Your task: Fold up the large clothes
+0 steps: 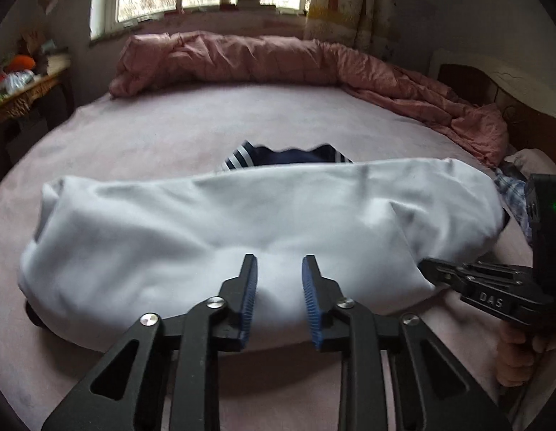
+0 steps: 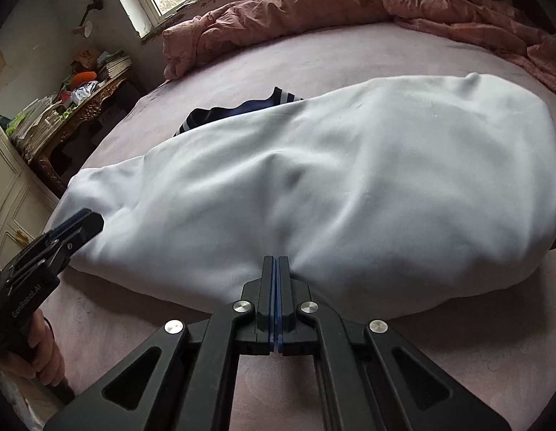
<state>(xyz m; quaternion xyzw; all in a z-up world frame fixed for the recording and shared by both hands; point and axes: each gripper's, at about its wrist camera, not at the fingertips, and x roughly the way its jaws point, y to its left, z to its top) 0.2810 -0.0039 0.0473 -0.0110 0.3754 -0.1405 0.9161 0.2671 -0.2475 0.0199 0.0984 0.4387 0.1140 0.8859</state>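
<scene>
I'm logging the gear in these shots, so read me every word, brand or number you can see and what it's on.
"DAS": raised letters on the right gripper body, left wrist view.
"GenRobot.AI": white print on the left gripper body, right wrist view; the first letters are soft.
Books and papers on the side table: too small to read.

Two markings can be read, both on gripper bodies. In the left wrist view, the right hand-held gripper [image 1: 426, 265] at the right edge carries the raised letters "DAS" on the side of its black body. In the right wrist view, the left hand-held gripper [image 2: 93, 221] at the near left carries pale lettering along its black body that reads "GenRobot.AI". The papers and books on the far left side table are too small to read.
</scene>
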